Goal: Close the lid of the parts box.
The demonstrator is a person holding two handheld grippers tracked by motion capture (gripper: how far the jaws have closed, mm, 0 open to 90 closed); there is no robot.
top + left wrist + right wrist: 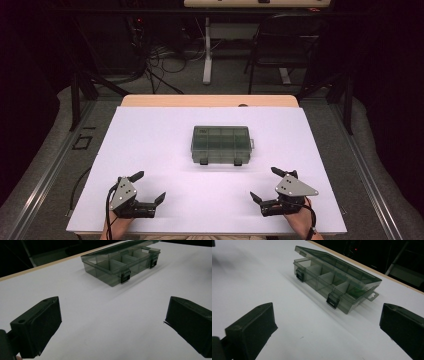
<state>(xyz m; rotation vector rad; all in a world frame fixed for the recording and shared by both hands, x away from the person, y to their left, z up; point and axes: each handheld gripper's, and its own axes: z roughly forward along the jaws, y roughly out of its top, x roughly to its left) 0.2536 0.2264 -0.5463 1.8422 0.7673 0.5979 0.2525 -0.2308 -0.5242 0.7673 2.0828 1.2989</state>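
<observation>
Two hand-held grippers rested at the near edge of a white table, each with its jaws spread wide and nothing between them. The left gripper lay near the left corner of the table on the person's side, the right gripper near the right corner; both were well apart from each other and from the box. A compartment box of smoky translucent plastic sat near the middle of the table, slightly toward its far side. Its two dark latches faced the person. In the right gripper view the lid stood slightly raised above the box body along the latch side, and the latches hung unfastened; a small hang tab projected from one end. In the left gripper view the box appeared ahead of the spread jaws, its inner dividers visible through the walls. The compartments' contents could not be told.
</observation>
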